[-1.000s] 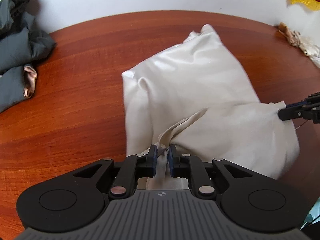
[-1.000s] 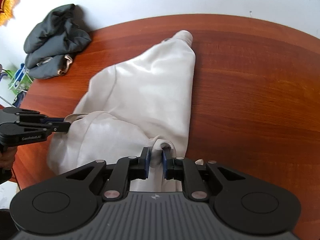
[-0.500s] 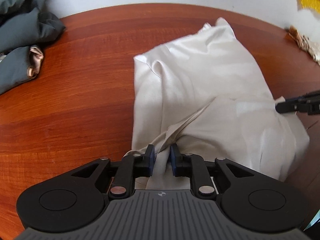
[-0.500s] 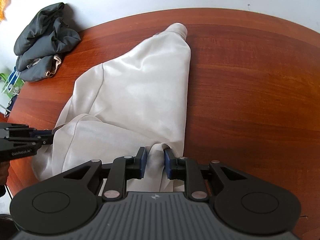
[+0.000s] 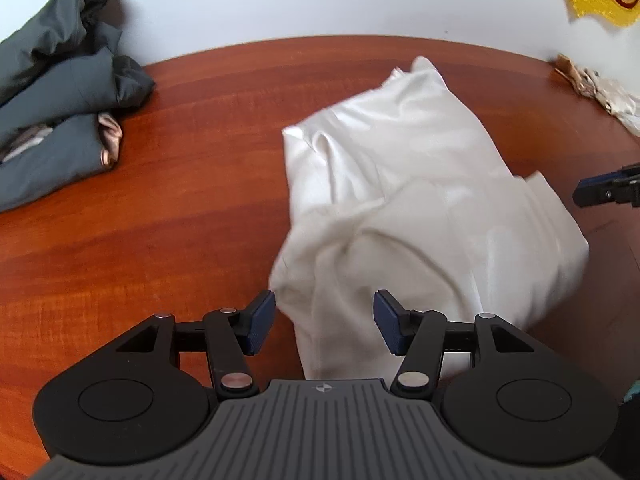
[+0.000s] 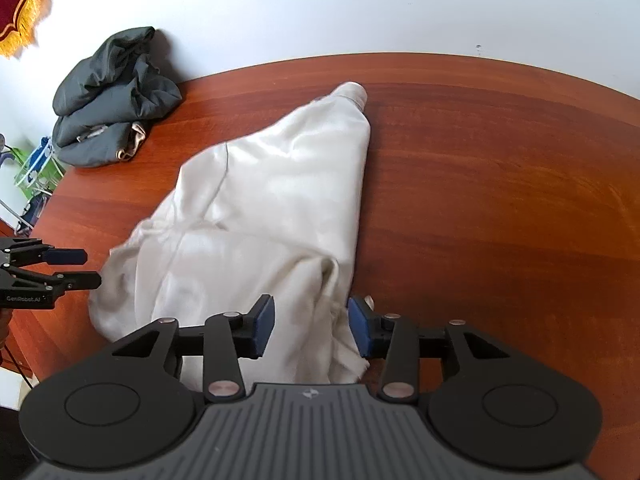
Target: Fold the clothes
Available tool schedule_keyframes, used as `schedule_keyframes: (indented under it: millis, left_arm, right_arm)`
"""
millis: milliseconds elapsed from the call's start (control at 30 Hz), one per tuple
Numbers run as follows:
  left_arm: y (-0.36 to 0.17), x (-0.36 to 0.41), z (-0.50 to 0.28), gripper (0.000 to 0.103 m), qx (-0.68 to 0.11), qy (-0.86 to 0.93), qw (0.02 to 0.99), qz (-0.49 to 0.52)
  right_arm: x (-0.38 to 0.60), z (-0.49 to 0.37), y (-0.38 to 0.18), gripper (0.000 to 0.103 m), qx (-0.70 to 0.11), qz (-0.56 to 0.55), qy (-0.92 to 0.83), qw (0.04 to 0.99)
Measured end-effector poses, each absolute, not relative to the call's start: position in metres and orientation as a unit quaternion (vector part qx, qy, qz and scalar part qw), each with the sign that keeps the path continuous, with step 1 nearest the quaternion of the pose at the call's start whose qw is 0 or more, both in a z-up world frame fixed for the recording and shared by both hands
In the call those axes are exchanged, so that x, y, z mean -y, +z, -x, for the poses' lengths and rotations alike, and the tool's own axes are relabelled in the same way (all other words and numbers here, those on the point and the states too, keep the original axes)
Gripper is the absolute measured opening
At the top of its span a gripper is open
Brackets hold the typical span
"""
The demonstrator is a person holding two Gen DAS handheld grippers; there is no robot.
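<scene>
Cream garment (image 5: pixel 408 184), looks like a sweatshirt or similar, lies in a loose heap mid-desk (image 5: pixel 168 216), near part doubled over the far part, one narrow cuffed end (image 6: pixel 352 94) pointing at the wall. Left gripper (image 5: pixel 324 322): fingers spread wide, nothing held, cloth edge lying between and just ahead of them. Right gripper (image 6: pixel 311 326): fingers also apart, a bunched fold sits in the gap but they do not pinch it. Judged handling: light, soft, limp, slight sheen so maybe a bit slippery; it will sag and crease, not hold shape, nothing fragile. Best hold is probably at hems or corners, a pinch through both layers at the near edge, one gripper per corner so the fabric stays taut; mid-panel grabs would just bunch it. Fold looks partial and lumpy, not a neat stack. Writing: "GenRobot.AI" reads on the left gripper body in the right wrist view (image 6: pixel 24 298); no label visible on the garment. Dark grey clothes pile (image 6: pixel 112 100) sits at the desk's far left edge against the wall.
</scene>
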State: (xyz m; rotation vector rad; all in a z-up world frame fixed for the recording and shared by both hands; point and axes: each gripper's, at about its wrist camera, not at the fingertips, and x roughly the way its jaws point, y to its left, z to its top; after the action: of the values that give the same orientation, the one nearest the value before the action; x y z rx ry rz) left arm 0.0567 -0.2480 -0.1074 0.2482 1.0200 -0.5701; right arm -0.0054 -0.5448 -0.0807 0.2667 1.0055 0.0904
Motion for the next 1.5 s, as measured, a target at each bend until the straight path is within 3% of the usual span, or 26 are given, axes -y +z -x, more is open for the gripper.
schedule_keyframes:
  millis: [700, 900, 1033, 1200, 1500]
  left_arm:
    - [-0.141, 0.244, -0.025, 0.055, -0.491, -0.285, 0.811, -0.138]
    - [-0.145, 0.247, -0.019, 0.032, -0.482, -0.292, 0.812, -0.153]
    - [-0.147, 0.249, -0.014, 0.01, -0.476, -0.297, 0.812, -0.163]
    - [-0.14, 0.246, -0.009, 0.007, -0.469, -0.304, 0.815, -0.153]
    - [-0.109, 0.224, 0.015, 0.007, -0.47, -0.339, 0.805, -0.13]
  right_arm:
    - [0.494, 0.048, -0.129, 0.049, -0.516, -0.063, 0.085, 0.85]
    - [0.488, 0.043, -0.137, 0.041, -0.514, -0.05, 0.085, 0.852]
    - [0.488, 0.046, -0.136, 0.033, -0.504, -0.044, 0.088, 0.858]
    - [0.49, 0.052, -0.126, 0.02, -0.495, -0.047, 0.093, 0.863]
    - [0.488, 0.081, -0.094, 0.014, -0.502, -0.069, 0.111, 0.855]
